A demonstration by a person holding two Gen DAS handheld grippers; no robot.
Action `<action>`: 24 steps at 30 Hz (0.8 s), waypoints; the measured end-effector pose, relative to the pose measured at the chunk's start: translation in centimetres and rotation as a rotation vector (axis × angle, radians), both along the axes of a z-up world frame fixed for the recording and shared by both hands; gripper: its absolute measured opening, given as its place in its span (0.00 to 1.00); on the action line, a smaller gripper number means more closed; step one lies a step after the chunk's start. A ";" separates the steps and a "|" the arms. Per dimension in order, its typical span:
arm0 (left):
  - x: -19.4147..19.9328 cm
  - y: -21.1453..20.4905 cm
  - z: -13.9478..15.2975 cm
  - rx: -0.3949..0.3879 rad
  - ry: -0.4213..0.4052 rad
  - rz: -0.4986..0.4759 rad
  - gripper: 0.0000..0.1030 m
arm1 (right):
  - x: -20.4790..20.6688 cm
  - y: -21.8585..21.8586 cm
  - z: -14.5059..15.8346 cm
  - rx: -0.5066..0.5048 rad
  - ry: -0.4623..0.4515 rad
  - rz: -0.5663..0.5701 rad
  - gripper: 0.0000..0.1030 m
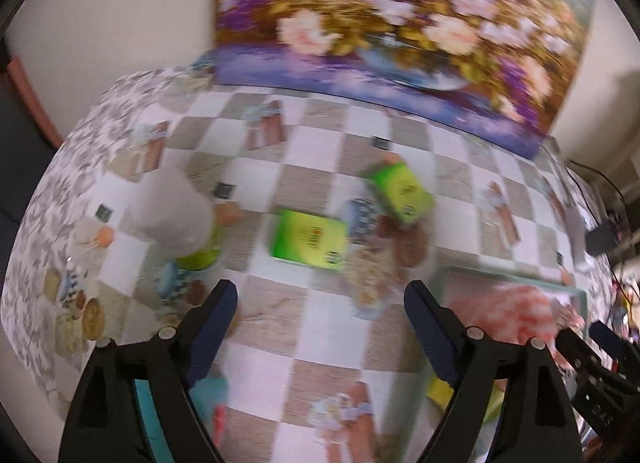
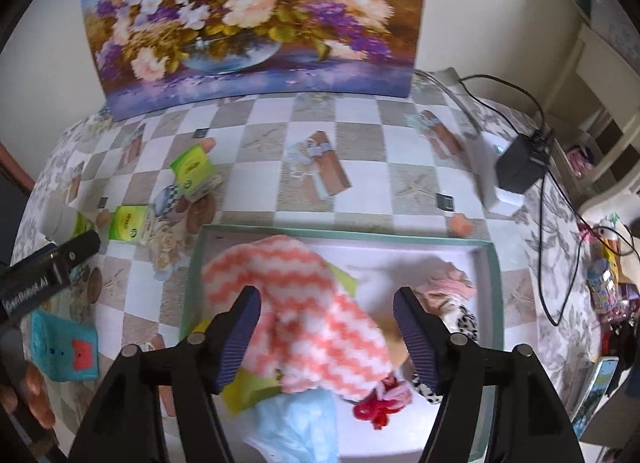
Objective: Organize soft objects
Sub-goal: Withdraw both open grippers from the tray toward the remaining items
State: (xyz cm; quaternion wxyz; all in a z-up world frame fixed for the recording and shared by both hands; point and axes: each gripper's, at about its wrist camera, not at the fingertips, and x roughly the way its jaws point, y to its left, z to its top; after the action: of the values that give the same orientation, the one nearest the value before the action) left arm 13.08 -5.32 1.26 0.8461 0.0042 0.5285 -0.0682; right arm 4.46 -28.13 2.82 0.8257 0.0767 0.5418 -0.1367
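Right hand-held gripper (image 2: 326, 331) wide open, straddling striped cloth (image 2: 304, 319) in tray (image 2: 494, 287) (long axis running away); left hand-held gripper (image 1: 320, 327) open, farther off.

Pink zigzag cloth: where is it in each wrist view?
Left wrist: pink zigzag cloth at lower right, in the green-rimmed tray, right of the open tongs.
Right wrist: centre-bottom, between the open tongs, on the tray's pile.
Shared landmark: flower painting along the table's far edge.
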 end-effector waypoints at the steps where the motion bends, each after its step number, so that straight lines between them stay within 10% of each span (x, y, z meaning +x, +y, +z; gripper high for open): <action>1: 0.2 0.7 -0.1 -0.004 0.001 0.018 0.84 | 0.1 0.3 -0.1 0.000 -0.001 0.003 0.76; 9: 1.4 3.5 -0.4 -0.022 -0.022 0.086 1.00 | 1.1 1.9 -0.2 -0.037 -0.024 0.012 1.00; 24: 3.4 4.0 -1.1 -0.116 -0.042 0.049 1.00 | 3.5 3.9 -1.2 -0.024 -0.054 0.040 1.00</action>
State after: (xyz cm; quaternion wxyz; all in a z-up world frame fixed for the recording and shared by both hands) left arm 16.51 -1.29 0.13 0.8574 -0.0565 0.5056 -0.0779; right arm 7.93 -24.22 1.60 0.8436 0.0597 0.5189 -0.1243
